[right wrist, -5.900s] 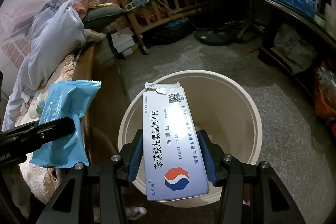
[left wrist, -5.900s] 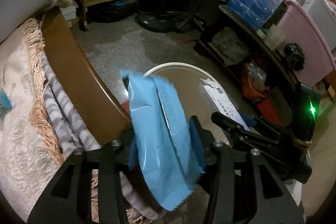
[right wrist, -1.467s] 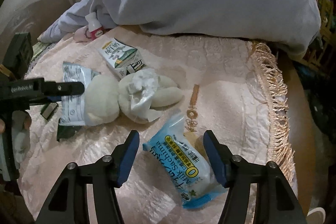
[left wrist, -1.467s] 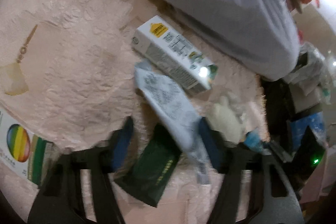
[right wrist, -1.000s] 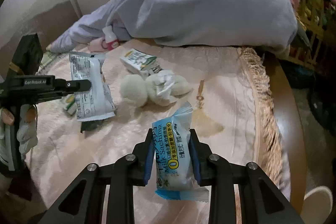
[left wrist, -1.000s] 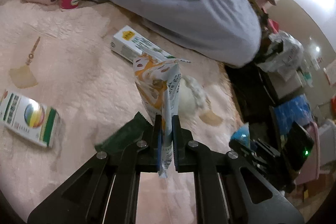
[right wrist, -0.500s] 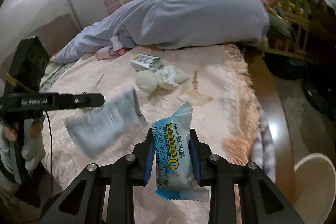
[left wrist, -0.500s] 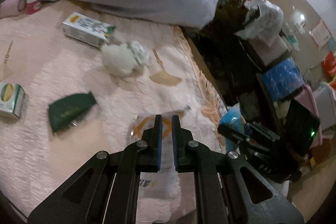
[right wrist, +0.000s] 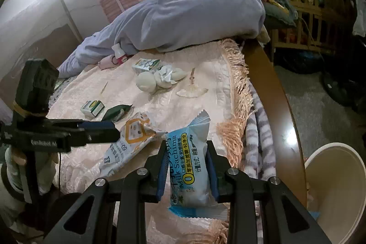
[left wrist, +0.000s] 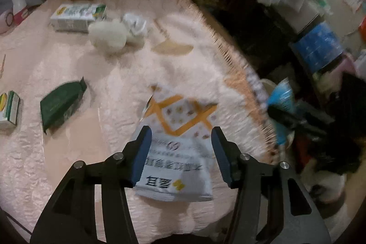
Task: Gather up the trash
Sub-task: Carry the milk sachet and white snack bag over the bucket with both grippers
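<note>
My left gripper (left wrist: 180,143) is open above a white snack bag with orange lines (left wrist: 176,143) that lies loose on the pink bedspread (left wrist: 68,152); the bag also shows in the right wrist view (right wrist: 128,141). My right gripper (right wrist: 185,164) is shut on a blue Milk Sachima wrapper (right wrist: 189,166), held above the bed's edge. A cream trash bin (right wrist: 338,189) stands on the floor at the lower right. On the bed lie a dark green packet (left wrist: 60,104), a white-green carton (left wrist: 77,16) and crumpled white tissues (left wrist: 119,32).
A grey duvet (right wrist: 194,8) is heaped at the bed's far side. A small box (left wrist: 9,109) lies at the left. The wooden bed frame (right wrist: 274,106) and fringe border the bed. A wooden crib (right wrist: 304,1) and cluttered shelves (left wrist: 320,49) stand beyond.
My left gripper opened and the white snack bag dropped onto the bedspread. My right gripper kept the blue wrapper and swung towards the bin, which came into view.
</note>
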A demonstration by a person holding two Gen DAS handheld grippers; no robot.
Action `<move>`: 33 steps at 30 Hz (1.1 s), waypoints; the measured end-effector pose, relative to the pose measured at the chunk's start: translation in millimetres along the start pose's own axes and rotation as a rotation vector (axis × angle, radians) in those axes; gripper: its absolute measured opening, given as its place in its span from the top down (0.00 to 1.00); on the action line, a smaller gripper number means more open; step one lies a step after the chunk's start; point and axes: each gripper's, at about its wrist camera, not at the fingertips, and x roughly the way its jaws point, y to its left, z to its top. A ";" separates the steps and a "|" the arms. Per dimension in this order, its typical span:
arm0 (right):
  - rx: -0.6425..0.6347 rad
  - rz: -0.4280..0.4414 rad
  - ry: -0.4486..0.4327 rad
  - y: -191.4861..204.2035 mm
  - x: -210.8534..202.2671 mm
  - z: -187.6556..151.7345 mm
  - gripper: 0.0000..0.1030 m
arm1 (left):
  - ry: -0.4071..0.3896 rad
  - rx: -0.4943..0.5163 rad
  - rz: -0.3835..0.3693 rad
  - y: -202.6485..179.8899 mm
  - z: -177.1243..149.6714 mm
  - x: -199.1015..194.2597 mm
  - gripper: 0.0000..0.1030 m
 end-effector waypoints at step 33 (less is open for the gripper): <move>0.024 -0.082 -0.030 -31.4 -34.3 -12.2 0.72 | -0.013 0.210 -0.028 -92.8 23.7 4.5 0.84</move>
